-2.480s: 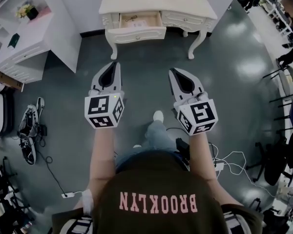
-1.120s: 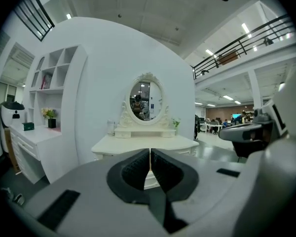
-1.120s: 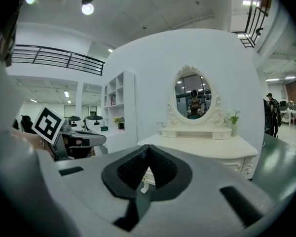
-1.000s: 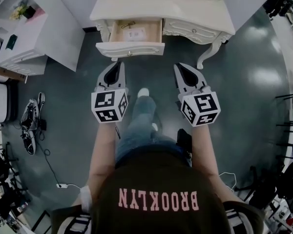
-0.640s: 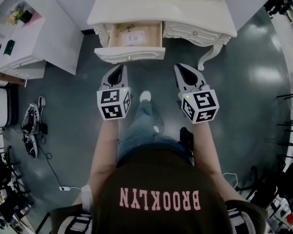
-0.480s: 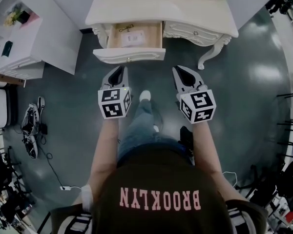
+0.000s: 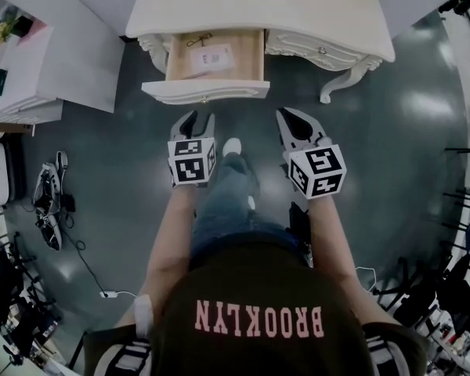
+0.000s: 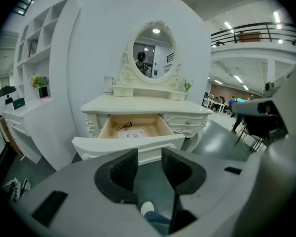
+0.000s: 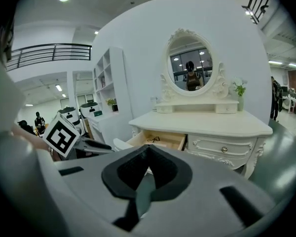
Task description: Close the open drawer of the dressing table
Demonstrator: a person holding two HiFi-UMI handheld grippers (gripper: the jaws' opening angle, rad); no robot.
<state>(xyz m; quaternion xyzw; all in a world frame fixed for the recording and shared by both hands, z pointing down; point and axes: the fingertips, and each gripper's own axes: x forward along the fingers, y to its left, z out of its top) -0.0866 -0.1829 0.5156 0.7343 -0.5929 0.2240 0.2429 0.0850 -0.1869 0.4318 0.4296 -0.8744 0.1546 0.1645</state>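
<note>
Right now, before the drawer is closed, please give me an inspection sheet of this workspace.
Surface: dressing table top, mirror at its back.
Job's things: drawer pulled out, paper and a small dark thing inside.
Clutter: dark gear on the floor, left.
Grippers: left gripper open, jaws have just been opening, nothing between; right gripper shut, empty; both short of the drawer.
Cables: cable on the floor.
Surroundings: white shelf unit left, dark furniture right.

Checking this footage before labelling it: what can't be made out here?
- Small dark item in the open drawer: too small in every view to name.
- Print on the paper beside it: too small to read in any view.
- Mirror: cut off by the head view's top edge.
</note>
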